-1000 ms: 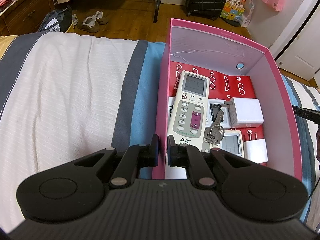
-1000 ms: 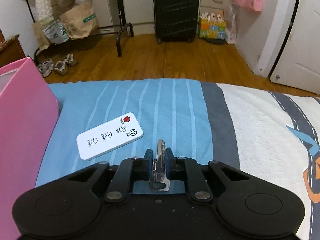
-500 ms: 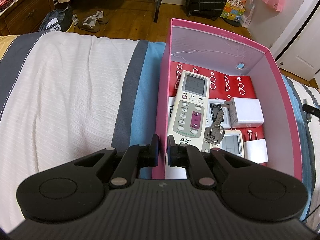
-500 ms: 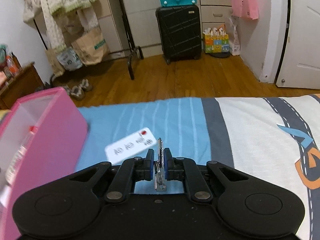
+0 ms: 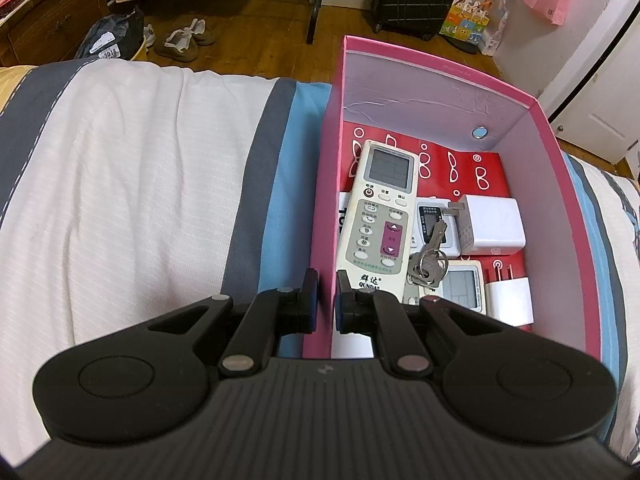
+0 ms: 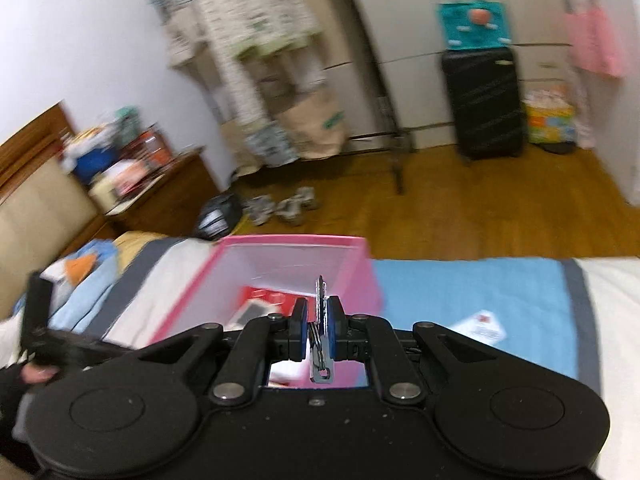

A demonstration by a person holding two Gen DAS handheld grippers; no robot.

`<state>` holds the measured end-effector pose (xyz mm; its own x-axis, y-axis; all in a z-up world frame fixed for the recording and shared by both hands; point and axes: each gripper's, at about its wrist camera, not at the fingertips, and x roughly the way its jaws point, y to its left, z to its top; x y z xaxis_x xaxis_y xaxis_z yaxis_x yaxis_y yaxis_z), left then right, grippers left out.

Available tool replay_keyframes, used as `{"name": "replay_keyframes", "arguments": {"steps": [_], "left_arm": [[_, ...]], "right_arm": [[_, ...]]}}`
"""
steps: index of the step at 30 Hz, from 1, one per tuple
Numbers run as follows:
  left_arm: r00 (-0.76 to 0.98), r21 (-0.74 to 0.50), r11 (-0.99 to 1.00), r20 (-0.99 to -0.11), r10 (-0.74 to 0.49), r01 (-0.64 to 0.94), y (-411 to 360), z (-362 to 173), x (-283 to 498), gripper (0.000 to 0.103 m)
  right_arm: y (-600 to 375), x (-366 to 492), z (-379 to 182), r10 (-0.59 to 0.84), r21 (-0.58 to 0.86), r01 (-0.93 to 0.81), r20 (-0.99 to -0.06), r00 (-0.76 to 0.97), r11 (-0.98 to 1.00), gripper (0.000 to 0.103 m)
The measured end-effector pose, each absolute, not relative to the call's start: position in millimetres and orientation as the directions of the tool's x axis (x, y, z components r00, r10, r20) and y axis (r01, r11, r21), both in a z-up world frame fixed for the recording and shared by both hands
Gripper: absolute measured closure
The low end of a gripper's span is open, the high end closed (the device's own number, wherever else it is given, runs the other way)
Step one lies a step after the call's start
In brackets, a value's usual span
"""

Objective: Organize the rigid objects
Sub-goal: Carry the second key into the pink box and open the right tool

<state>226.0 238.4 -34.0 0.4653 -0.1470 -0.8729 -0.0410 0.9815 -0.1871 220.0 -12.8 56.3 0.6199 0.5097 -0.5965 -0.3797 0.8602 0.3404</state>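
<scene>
While the left tool kept its pinch on the near wall of the pink box, holding it steady on the bed, the right tool had swung up and round from the blue stretch of bedspread, so that its view now looked over the box's open top instead of across the bedding. The flat key stayed clamped edge-on between the right tool's pressed-together fingers, its tip pointing toward 12 o'clock and its bow hanging below them. The small white remote, which a second earlier had lain just ahead of that tool, now sat off at its 3 o'clock on the bed, not yet collected. To my reading, this meant the key had been carried most of the way and was nearly over the box, with the release yet to come and the remote left for a later trip.

Inside the box, in the left view, lay the large remote, a key bunch and a white charger at about 2 o'clock from the left tool. The right tool pointed moderately downward toward the box; the left tool angled more steeply down, straddling the box wall.
</scene>
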Motion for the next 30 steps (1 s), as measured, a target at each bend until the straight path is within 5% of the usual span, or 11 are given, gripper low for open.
{"name": "replay_keyframes", "arguments": {"steps": [8,21,24,27,30], "left_arm": [[0.466,-0.197,0.980,-0.871,-0.157,-0.037,239.9,-35.0,226.8,0.096],[0.466,-0.219,0.975,-0.867,-0.178,-0.036,245.0,-34.8,227.2,0.095],[0.477,-0.234,0.972,-0.858,-0.192,-0.028,247.7,-32.5,226.7,0.095],[0.477,-0.236,0.971,-0.857,-0.195,-0.027,248.0,-33.9,227.1,0.095],[0.477,-0.240,0.970,-0.857,-0.198,-0.029,248.7,-33.9,226.8,0.095]], "right_arm": [[64.6,253.3,60.4,0.529,0.186,-0.584,-0.688,0.497,0.790,0.091],[124.6,312.6,-0.6,0.342,-0.068,-0.700,-0.836,0.428,0.711,0.091],[117.3,311.3,0.3,0.366,-0.083,-0.717,-0.816,0.448,0.692,0.091],[97.0,305.9,18.6,0.446,-0.017,-0.695,-0.756,0.479,0.718,0.069],[69.0,302.1,40.9,0.487,0.062,-0.633,-0.698,0.525,0.772,0.069]]}}
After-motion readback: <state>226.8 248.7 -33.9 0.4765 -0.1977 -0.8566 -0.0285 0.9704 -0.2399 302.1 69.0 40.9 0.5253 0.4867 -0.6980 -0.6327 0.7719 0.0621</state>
